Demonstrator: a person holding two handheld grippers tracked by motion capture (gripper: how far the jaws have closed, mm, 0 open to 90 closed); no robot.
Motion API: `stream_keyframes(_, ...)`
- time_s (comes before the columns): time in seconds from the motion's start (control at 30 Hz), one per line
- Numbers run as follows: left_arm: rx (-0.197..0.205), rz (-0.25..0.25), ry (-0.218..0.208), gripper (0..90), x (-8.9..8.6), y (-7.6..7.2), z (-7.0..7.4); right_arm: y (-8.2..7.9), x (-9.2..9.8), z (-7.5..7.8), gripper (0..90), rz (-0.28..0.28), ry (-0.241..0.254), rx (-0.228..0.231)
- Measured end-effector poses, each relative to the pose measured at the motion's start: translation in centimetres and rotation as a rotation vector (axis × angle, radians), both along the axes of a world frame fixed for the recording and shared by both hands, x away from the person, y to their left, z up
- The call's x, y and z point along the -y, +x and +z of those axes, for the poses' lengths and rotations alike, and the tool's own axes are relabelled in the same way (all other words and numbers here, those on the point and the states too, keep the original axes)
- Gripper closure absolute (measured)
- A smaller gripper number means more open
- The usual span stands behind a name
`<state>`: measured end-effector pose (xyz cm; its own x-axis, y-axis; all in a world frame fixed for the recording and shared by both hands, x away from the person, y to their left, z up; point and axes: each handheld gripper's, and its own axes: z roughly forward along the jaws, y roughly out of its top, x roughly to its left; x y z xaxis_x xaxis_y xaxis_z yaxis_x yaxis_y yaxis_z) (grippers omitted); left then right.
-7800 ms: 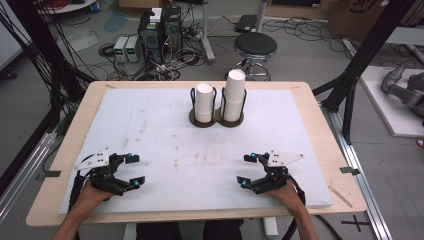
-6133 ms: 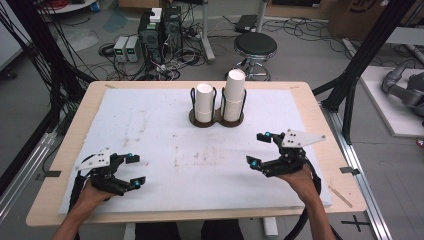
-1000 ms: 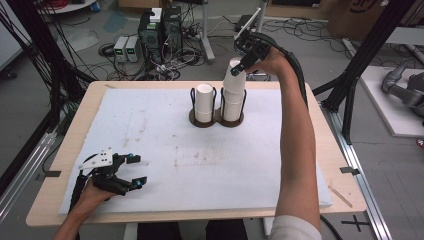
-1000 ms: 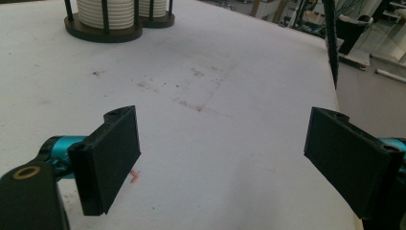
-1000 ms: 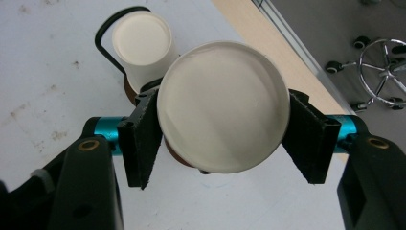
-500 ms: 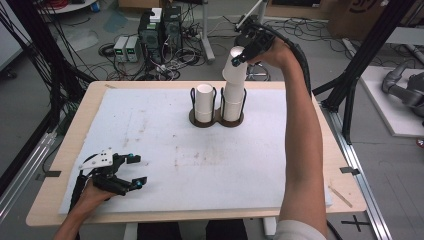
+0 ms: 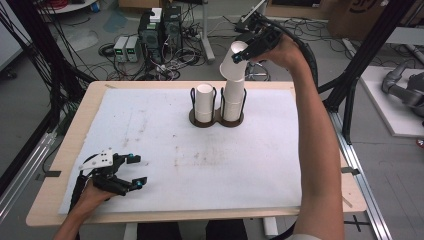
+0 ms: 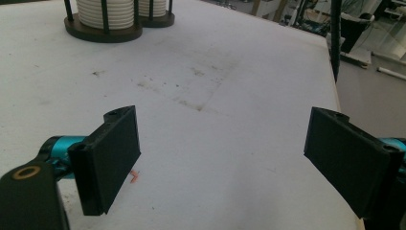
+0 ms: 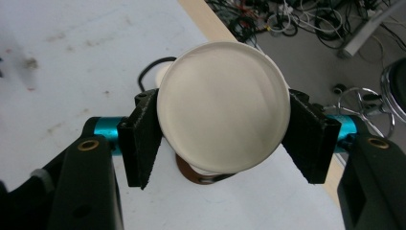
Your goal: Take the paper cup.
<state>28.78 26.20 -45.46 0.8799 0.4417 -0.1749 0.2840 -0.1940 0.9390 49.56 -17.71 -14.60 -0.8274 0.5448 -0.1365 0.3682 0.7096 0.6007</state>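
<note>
Two stacks of white paper cups stand upside down in a dark two-ring holder (image 7: 216,120) at the table's far middle: a shorter left stack (image 7: 204,102) and a taller right stack (image 7: 233,99). My right gripper (image 7: 245,50) is raised above the right stack, shut on the top white cup (image 7: 233,64), which tilts slightly and hangs just over the stack. In the right gripper view the cup's round base (image 9: 223,103) sits between both pads, with my right gripper (image 9: 224,139) pinching its sides. My left gripper (image 7: 138,170) rests at the table's front left, open and empty (image 8: 222,163).
A white sheet (image 7: 210,165) covers the wooden table. The cup holder (image 8: 103,31) shows far off in the left gripper view. Behind the table lie cables, electronics boxes (image 7: 160,25) and a stool; black frame posts stand at both sides.
My right hand left the table's front, reached the right stack and closed on the top cup. Over the last second it has lifted that cup upward. The left gripper stayed put.
</note>
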Motion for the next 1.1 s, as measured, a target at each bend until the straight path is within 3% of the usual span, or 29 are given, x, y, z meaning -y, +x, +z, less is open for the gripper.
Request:
stream_keyframes(0.2, 0.008, 0.002, 0.006, 11.9, 0.1, 0.0, 0.0, -2.9, 0.4, 0.9, 35.7, 0.043, 0.051, 0.01)
stream_keyframes(0.5, 0.012, 0.001, 0.012, 11.9, 0.1, -0.1, 0.0, -7.5, 0.5, 1.4, 35.7, 0.087, 0.083, 0.058)
stream_keyframes(0.67, 0.015, 0.002, 0.013, 11.9, 0.2, -0.2, 0.0, -10.0, 0.4, 0.5, 35.7, 0.107, 0.117, 0.087)
stream_keyframes(0.97, 0.011, 0.002, 0.014, 11.9, 0.1, -0.1, 0.0, -12.7, 0.7, -1.4, 35.7, 0.158, 0.186, 0.108)
stream_keyframes(1.1, 0.012, 0.002, 0.014, 11.9, 0.1, -0.1, 0.0, -13.5, 1.2, -2.5, 35.8, 0.154, 0.21, 0.105)
